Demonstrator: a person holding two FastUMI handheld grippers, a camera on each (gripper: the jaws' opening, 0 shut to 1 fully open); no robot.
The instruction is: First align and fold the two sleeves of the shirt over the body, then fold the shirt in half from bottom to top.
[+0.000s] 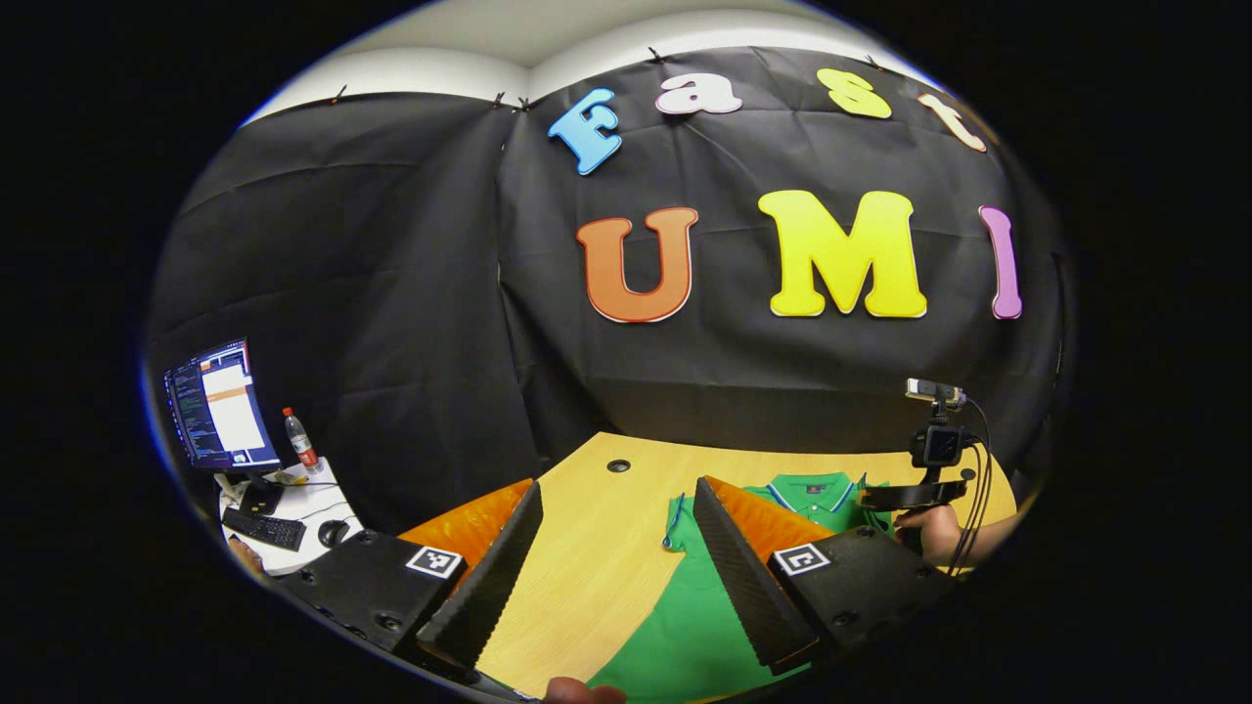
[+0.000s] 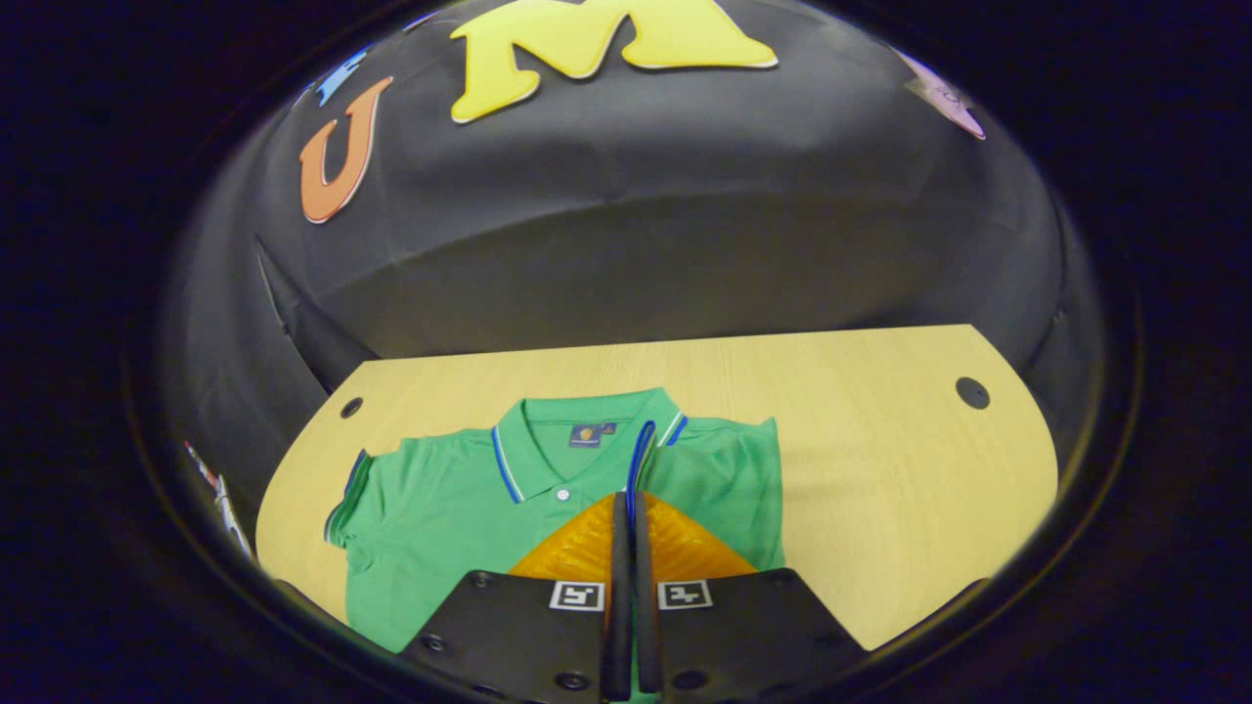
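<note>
Green short-sleeved polo shirt [image 2: 440, 508] lies flat on the pale wooden table [image 2: 880, 460], its right sleeve cuff [image 2: 641, 460] pinched in the right gripper [image 2: 626, 548] and likely to slip mid-fold, while the left gripper [image 1: 611, 567] hangs open.

No text can be read: the shirt [image 2: 460, 508] neck label [image 2: 593, 434] is too small to make out.

Bare table [image 2: 880, 460] lies open right of the shirt [image 2: 440, 508] and beyond its collar, while the booth wall [image 2: 636, 264] closes the far edge and a side desk [image 1: 293, 518] crowds the left.
</note>
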